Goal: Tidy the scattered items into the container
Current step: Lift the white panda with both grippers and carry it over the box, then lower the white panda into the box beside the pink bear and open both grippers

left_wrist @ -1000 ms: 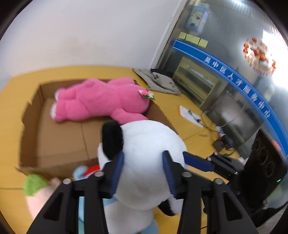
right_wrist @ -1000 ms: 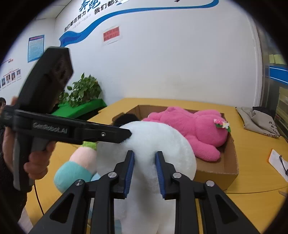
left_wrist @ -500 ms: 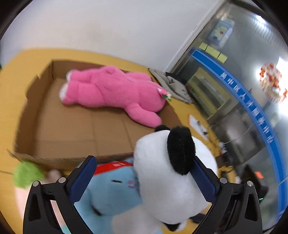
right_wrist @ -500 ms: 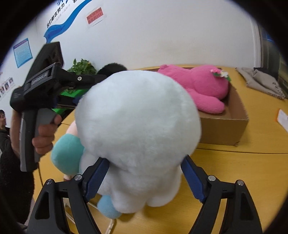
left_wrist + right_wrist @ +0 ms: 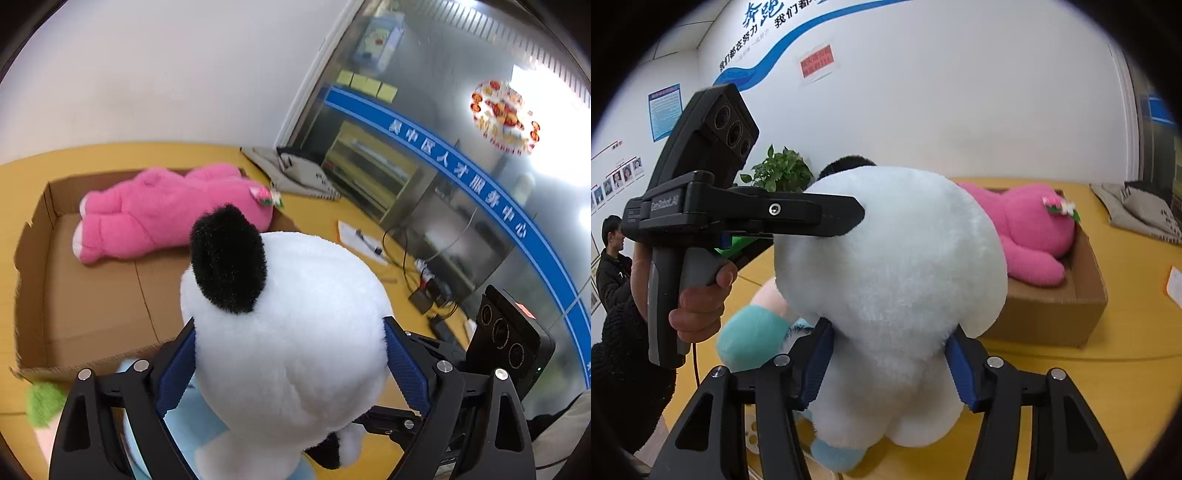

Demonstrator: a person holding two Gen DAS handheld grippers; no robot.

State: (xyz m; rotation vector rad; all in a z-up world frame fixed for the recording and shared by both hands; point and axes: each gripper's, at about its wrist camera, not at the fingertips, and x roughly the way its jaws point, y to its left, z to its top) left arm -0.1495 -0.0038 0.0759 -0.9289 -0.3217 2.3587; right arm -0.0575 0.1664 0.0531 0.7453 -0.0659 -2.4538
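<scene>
- Left wrist view looks forward and downward along its jaws, very close behind the white plush toy (image 5: 295,332), toward the cardboard box (image 5: 33,258).
- Right wrist view faces the same toy (image 5: 894,266) closely from another side.
- Both share the pink plush (image 5: 166,210) and the yellow table (image 5: 1126,369).

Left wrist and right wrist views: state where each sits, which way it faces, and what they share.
Left wrist: on the left tool, facing the cardboard box and glass wall; only its own fingers show.
Right wrist: on the right tool, facing the white wall; the person's left hand shows.
Shared: the white plush both tools grip, the pink plush, the box.
</scene>
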